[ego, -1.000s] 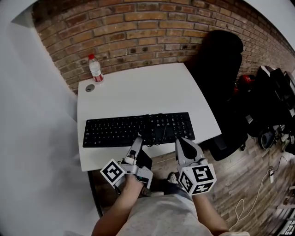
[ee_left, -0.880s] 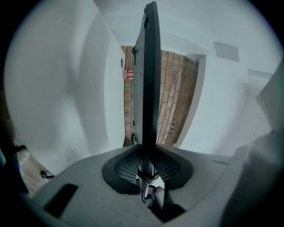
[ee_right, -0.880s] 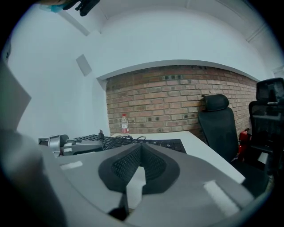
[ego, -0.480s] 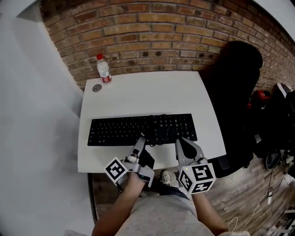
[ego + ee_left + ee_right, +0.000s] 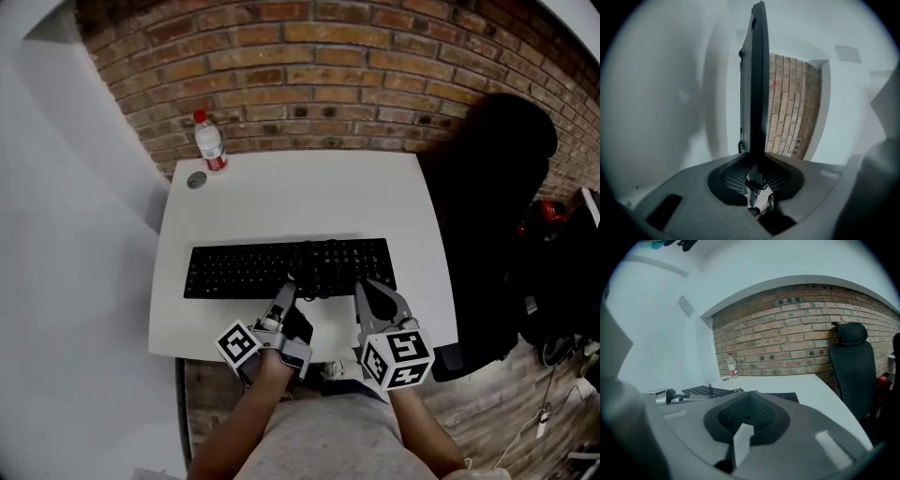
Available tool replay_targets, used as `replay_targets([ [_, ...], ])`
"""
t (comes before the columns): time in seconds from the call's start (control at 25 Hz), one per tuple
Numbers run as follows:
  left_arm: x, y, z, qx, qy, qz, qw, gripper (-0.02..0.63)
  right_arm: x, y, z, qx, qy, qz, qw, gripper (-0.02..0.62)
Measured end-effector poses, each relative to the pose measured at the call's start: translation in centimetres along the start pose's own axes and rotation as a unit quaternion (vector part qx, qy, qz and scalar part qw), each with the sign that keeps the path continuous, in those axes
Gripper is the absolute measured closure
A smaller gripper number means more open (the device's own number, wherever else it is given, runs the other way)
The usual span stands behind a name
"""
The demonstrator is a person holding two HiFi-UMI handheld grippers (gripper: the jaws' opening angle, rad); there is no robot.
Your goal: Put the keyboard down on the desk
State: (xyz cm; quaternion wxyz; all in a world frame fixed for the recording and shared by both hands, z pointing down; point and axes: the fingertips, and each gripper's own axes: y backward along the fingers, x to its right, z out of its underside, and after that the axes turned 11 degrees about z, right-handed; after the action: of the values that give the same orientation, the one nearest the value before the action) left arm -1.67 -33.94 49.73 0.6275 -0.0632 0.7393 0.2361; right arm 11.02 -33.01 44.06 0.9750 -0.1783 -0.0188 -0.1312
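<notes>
Keyboard (image 5: 246, 270) lies with its long axis left to right over the near half of the white desk (image 5: 291, 192), its near edge towards the person. The left gripper (image 5: 286, 293) is clamped on that near edge, close to the middle. Its own view shows the thin black board edge-on, pinched between the pads, with a band of shadow between underside and desk, so I judge it is not yet lying flat. The right gripper (image 5: 368, 290) points at the near edge further right, its jaws together with nothing between them. The board extends away on the far side of both grippers, so lowering and releasing it falls to the left hand. A bottle (image 5: 210, 142) stands well apart at the far left corner.
</notes>
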Motion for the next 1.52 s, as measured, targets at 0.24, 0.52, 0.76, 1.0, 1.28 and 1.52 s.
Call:
replay_targets([
  [0.24,-2.5,-0.9,-0.1,0.005,-0.003,-0.014,0.9999,0.532,1.3,-1.6,1.0,-0.021,0.007,-0.015,1.0,0.586],
  [0.52,-4.8,-1.2,0.0,0.017,-0.005,-0.038,0.9991,0.532,2.4,-2.9,1.4,-0.031,0.008,-0.025,0.999,0.586],
  [0.76,-5.6,-1.2,0.1,0.023,-0.008,-0.049,0.9985,0.529,2.5,-3.3,1.9,-0.04,0.007,-0.034,0.999,0.586],
  [1.0,-6.7,-0.5,0.0,0.031,0.004,-0.072,0.9969,0.532,1.9,-3.4,2.5,-0.046,0.005,-0.042,0.998,0.586],
  [1.28,-7.6,0.8,-0.2,0.036,0.004,-0.115,0.9927,0.504,1.2,-3.2,2.7,-0.048,0.003,-0.048,0.998,0.586],
  [1.52,-7.4,1.1,-0.1,0.032,0.0,-0.133,0.9906,0.451,0.8,-2.8,2.9,-0.047,-0.003,-0.049,0.998,0.586],
])
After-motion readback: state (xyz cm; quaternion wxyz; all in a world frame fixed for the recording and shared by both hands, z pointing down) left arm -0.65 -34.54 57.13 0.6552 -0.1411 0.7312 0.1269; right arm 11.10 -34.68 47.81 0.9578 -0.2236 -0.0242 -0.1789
